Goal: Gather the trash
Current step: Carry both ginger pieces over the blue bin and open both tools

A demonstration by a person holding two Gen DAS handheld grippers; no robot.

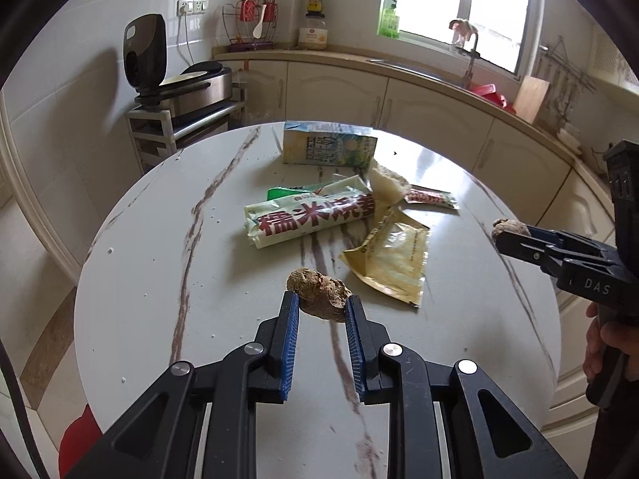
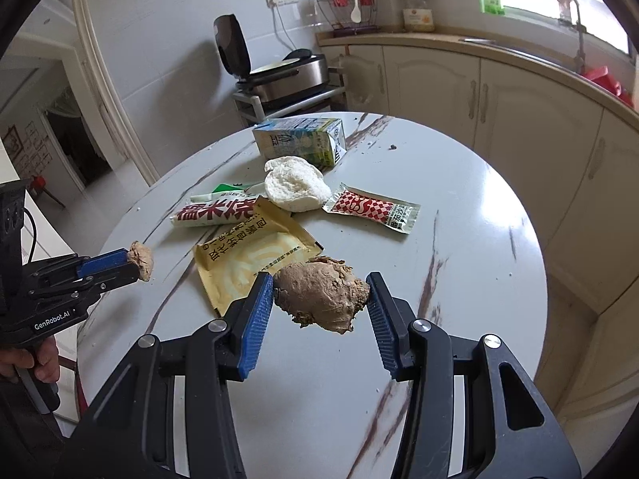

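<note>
Nearest the left wrist camera, the left claw (image 1: 321, 303) grips a small brown lump (image 1: 319, 293) between its blue pads, narrowly parted, held clear above the counter (image 1: 159, 239). From the right wrist view, the right claw (image 2: 321, 293) clamps a larger brown lump (image 2: 321, 299) at about half its spread, also lifted off the surface. Each camera catches the other claw at its edge: the left view shows the right one at far right with its lump (image 1: 507, 229) seen only as a small end past the fingers, and a hand (image 1: 603, 343) on the grip below. Only the right view shows a white bun (image 2: 295, 185) plainly; in the left view it seems half hidden behind the wrappers, though I cannot be sure. Counted across both views: two brown lumps, one milk carton (image 2: 301, 139) lying on its side at the far end, one red-lettered white wrapper (image 1: 311, 219), one tan sachet (image 1: 389, 259), one red-and-white ketchup packet (image 2: 373, 209), and one green-edged wrapper (image 1: 287, 192) tucked under the white one. All lie clustered at the middle of a round, white, marble-veined top. Beyond stand cream cabinets (image 1: 339, 92), a tiled wall, a window (image 1: 459, 0) at far right and a cooker (image 1: 187, 80) on a rack at far left.
</note>
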